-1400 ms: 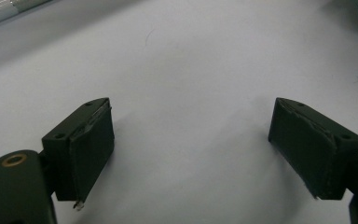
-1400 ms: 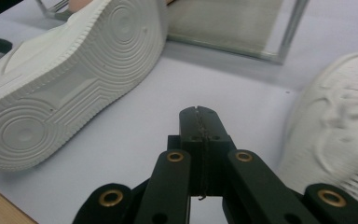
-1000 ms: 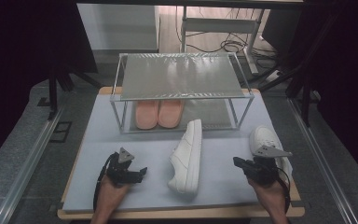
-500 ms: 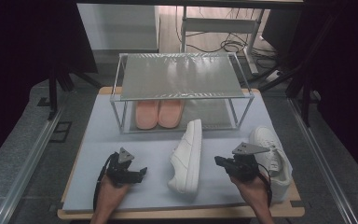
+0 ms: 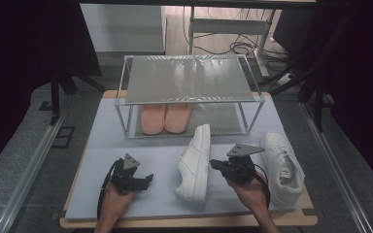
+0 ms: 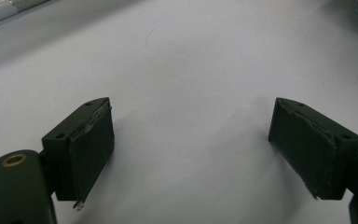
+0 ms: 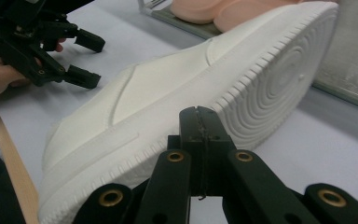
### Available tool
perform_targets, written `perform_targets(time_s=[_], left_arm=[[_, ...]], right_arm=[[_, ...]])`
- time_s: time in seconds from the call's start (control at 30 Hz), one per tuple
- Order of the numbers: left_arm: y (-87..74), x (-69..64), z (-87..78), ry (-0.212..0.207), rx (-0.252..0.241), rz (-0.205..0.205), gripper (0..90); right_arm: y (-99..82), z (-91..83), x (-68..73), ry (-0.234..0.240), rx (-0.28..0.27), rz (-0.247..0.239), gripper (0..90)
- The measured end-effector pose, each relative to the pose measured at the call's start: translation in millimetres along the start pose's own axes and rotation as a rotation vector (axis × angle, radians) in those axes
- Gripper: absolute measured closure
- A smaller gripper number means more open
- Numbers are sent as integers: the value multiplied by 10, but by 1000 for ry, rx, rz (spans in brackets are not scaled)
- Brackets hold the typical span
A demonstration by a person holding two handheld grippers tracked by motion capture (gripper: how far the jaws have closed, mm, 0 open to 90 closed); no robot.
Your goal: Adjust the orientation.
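Note:
A white sneaker [image 5: 195, 160] lies on its side in the middle of the grey mat [image 5: 145, 145], its ribbed sole [image 7: 242, 79] turned to the right. My right gripper [image 5: 213, 164] points left at that sole with its jaws shut [image 7: 199, 116] and nothing between them; the tips sit right at the sole, and I cannot tell if they touch. A second white sneaker [image 5: 282, 166] stands upright to the right of that hand. My left gripper [image 5: 145, 180] rests on the mat left of the tipped sneaker, open [image 6: 191, 140] and empty; it is also in the right gripper view [image 7: 89, 59].
A metal-framed rack [image 5: 189, 80] with a grey top shelf stands at the back of the mat. A pair of pink slippers [image 5: 165, 118] sits on its lower level. The wooden board edge [image 5: 189, 221] runs along the front. Cables and table legs lie beyond the rack.
My right gripper has moved left, away from the upright sneaker and up to the sole of the tipped one. The left gripper and both sneakers have stayed put.

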State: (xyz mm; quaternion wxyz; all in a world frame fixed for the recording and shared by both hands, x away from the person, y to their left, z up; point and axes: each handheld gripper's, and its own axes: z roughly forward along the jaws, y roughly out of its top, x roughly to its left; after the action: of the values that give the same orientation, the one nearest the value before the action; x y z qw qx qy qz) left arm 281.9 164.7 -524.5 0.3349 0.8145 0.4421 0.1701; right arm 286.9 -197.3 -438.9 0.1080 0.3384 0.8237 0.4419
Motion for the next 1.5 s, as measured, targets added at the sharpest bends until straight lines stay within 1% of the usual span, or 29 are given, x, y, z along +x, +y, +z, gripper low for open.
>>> perform_targets(time_s=[0.2, 0.37, 0.5, 0.63, 0.87, 1.07, 1.3, 1.5], left_arm=[[0, -1, -1, 0, 0, 1, 146], [0, 2, -4, 0, 4, 7, 146], [0, -2, -1, 0, -1, 2, 146], [0, -1, -1, 0, 0, 2, 146], [0, -2, -1, 0, -1, 2, 146], [-1, -2, -1, 1, -1, 3, 146], [0, 0, -3, 0, 2, 6, 146], [-1, 0, -2, -1, 1, 6, 147]], right_arm=[[46, 84, 72, 27, 3, -17, 900], [60, 135, 113, 36, 9, -26, 900], [51, 116, 129, 42, 4, -25, 900], [31, 118, 150, 46, 11, -31, 900], [8, 145, 143, 59, 12, -27, 900], [-41, 99, 137, 49, 23, -27, 900], [-106, 22, 115, 30, 11, -11, 900], [-135, -33, 109, 8, 12, -9, 900]])
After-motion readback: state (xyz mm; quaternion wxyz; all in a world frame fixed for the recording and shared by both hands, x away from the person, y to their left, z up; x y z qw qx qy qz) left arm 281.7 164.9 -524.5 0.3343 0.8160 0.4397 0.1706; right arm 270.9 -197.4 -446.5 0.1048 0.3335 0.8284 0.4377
